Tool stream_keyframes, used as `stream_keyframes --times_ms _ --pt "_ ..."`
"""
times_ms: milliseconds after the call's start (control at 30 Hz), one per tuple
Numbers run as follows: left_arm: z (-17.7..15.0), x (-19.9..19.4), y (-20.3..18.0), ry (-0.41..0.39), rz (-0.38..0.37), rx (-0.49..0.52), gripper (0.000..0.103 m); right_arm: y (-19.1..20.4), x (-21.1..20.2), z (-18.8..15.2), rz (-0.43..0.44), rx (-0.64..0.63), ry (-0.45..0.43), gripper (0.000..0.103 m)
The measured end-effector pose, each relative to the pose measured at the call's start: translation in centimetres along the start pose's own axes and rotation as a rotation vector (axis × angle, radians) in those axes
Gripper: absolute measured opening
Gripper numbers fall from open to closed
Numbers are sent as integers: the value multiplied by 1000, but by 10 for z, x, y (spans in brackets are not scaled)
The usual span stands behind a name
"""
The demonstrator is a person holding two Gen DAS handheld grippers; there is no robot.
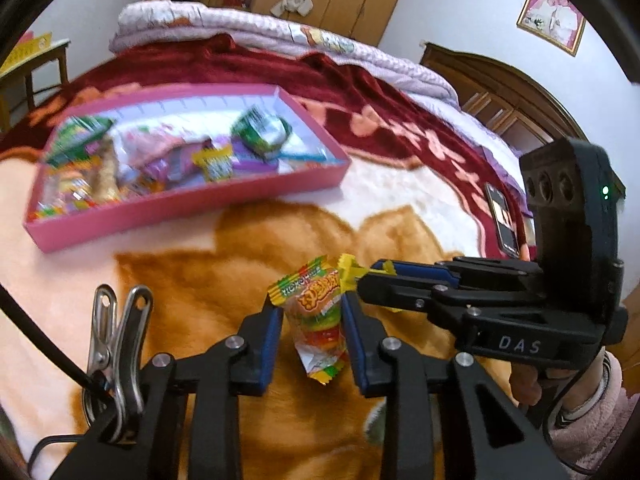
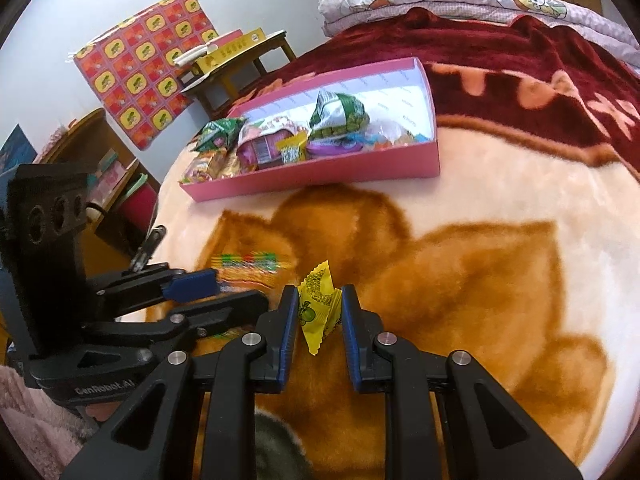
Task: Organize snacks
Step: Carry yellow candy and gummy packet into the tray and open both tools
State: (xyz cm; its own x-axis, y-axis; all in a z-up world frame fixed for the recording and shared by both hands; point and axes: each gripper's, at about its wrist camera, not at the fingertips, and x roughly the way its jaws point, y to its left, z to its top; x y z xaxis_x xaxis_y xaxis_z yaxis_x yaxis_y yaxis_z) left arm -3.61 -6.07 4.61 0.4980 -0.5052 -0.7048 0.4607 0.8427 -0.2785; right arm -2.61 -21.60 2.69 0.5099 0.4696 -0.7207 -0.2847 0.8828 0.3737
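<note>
Spread over the bed [image 2: 500, 184], a plush blanket carries your pink box [image 1: 188, 210] of snacks. Your left tool [image 1: 310, 332] clamps a rainbow gummy packet [image 1: 320, 320]; your right tool [image 2: 320, 324] pinches a yellow candy [image 2: 318, 304], both near the bed's front edge.

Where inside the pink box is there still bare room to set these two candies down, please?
The pink box is bare at its right end, between the green bag and the right wall. From that bag leftward, snacks cover the floor. The blanket right of the box is open too.
</note>
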Motion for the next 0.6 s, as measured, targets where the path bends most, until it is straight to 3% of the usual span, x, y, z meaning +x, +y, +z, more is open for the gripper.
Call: stream_keyframes --times_ms 300,600 --pt "19 -33 22 -131 163 -13 31 4 -12 19 -15 -9 -61 23" --pt "38 -44 53 -185 243 -46 31 14 -11 38 -15 -31 -93 23"
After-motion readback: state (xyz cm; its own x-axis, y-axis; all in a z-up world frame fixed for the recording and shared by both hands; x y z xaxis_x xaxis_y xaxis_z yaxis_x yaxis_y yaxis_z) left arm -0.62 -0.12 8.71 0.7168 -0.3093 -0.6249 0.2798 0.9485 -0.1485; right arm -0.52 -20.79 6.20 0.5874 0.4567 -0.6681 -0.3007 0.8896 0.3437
